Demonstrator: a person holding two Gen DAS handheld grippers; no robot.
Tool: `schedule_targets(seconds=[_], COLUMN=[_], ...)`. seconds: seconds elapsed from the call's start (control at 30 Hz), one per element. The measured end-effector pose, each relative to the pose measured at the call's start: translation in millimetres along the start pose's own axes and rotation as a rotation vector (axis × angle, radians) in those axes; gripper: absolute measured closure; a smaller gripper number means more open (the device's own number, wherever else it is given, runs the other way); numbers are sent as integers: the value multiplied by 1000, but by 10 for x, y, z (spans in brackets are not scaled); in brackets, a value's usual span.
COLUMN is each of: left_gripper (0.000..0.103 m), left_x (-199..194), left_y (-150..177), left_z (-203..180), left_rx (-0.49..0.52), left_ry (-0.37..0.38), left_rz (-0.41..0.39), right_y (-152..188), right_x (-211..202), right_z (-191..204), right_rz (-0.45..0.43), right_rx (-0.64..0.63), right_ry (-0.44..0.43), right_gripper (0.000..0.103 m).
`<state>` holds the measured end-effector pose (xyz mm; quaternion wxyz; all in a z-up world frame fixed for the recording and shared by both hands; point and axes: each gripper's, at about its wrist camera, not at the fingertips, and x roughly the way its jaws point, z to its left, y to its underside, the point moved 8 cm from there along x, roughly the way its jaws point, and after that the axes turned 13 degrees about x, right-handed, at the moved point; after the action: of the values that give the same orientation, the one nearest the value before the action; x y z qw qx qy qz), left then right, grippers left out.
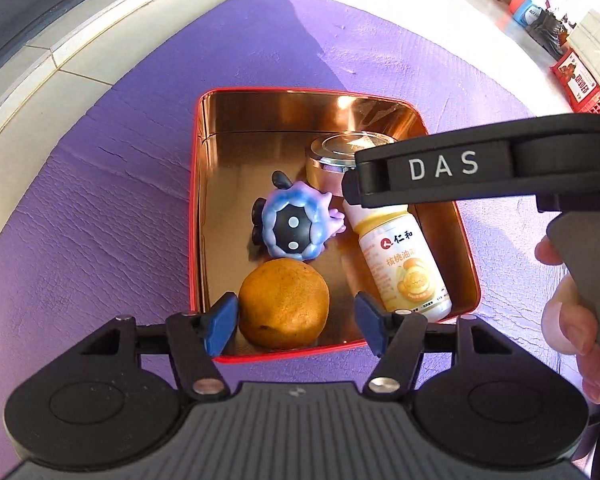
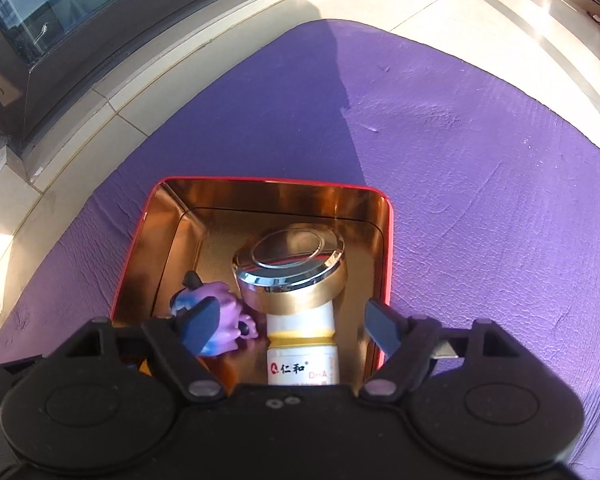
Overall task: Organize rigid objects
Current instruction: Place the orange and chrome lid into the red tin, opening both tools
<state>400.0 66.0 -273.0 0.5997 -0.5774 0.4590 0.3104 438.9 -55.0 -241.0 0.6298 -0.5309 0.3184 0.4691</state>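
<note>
A red-rimmed tin tray (image 1: pixel 198 184) with a gold inside lies on a purple mat (image 1: pixel 100 200). In it lie an orange (image 1: pixel 283 303), a blue-purple toy figure (image 1: pixel 296 226), a white bottle (image 1: pixel 404 268) on its side and a gold-lidded jar (image 1: pixel 336 152). My left gripper (image 1: pixel 296 318) is open, its blue pads either side of the orange, not touching it. My right gripper (image 2: pixel 292 328) is open above the bottle (image 2: pixel 302 352); its body (image 1: pixel 440 168) reaches in from the right. The jar (image 2: pixel 290 268), toy (image 2: pixel 224 320) and tray (image 2: pixel 388 280) show in the right wrist view.
The purple mat (image 2: pixel 480 200) lies on pale floor tiles (image 2: pixel 100 92). A window wall (image 2: pixel 40 20) runs along the left. Red crates and bags (image 1: pixel 580 80) stand at the far right.
</note>
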Motion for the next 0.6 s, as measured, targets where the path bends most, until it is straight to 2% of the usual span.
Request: schedule_targets(seconds=[0.2, 0.47, 0.6], left_gripper=[37, 37, 32], left_x=[-245, -737, -964], left_y=[-16, 125, 168], left_z=[-71, -239, -293], left_rx=[16, 49, 66], left_ry=[-2, -5, -20], left_rz=[-32, -86, -113], right_y=[97, 254, 376], right_x=[-426, -1052, -1339], right_z=[47, 145, 155], right_rz=[-45, -130, -165], right_rx=[-28, -36, -48], right_ry=[-47, -110, -128], right_gripper=[18, 12, 8])
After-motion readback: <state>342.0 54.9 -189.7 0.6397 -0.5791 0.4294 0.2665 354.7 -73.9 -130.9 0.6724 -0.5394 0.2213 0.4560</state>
